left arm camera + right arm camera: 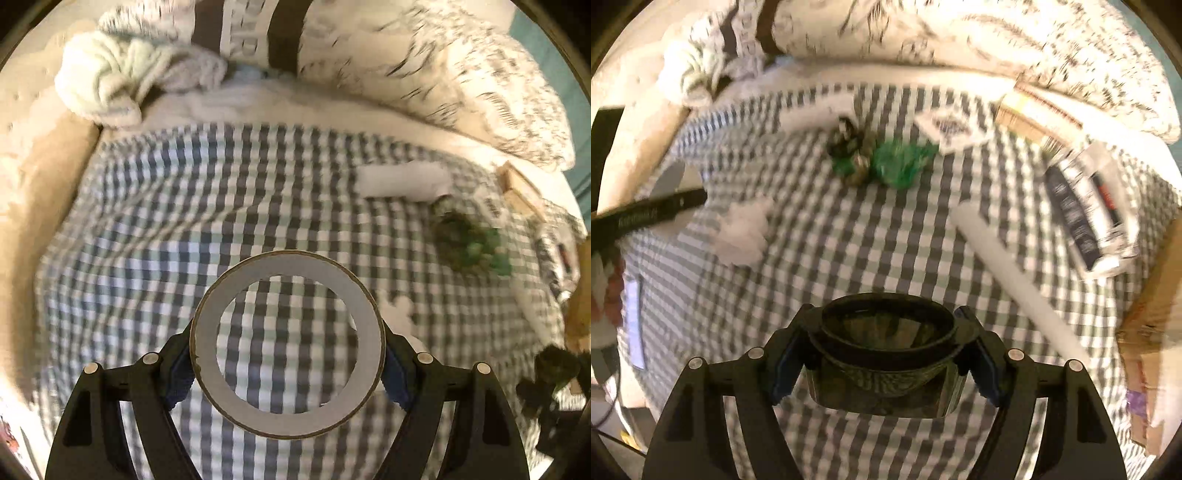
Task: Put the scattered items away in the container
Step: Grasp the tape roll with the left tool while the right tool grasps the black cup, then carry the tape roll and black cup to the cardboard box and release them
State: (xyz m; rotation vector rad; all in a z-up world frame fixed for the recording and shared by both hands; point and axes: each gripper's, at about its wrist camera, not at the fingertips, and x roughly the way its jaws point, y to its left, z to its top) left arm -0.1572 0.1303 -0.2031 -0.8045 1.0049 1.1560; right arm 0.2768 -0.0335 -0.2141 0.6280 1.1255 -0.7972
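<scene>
a wide roll of tape with a grey cardboard core and a brownish outer rim [287, 345] is sitting clamped between the blue pads of the left gripper [288, 363], the pads pressing on its two sides. it is hanging above a bed covered in a grey, green and white checked cloth [155, 236], which is showing through the hole in the roll.

in the right wrist view, a dark, see-through plastic jar or cup with a round black rim [886, 354] is being gripped by the right gripper [884, 363], its blue pads closed against the rim on both sides. it too is held clear of the checked cloth.

both held items appear lifted but not yet delivered. a brown cardboard box [1152, 325] at the right edge of the right wrist view is probably the container, though its inside is not showing, so whether anything is already in it cannot be told.

plenty seems to be remaining on the bed: a green crinkled plastic bundle with dark pieces beside it [886, 162], a crumpled white tissue [742, 232], a long white tube [1015, 277], a black and white printed packet [1086, 210], a small patterned card [951, 129] and a pale wooden box [1030, 110]. so the tidying is looking early to midway. a floral duvet [461, 74] and a bunched pale green towel [110, 77] are lying at the far side.
</scene>
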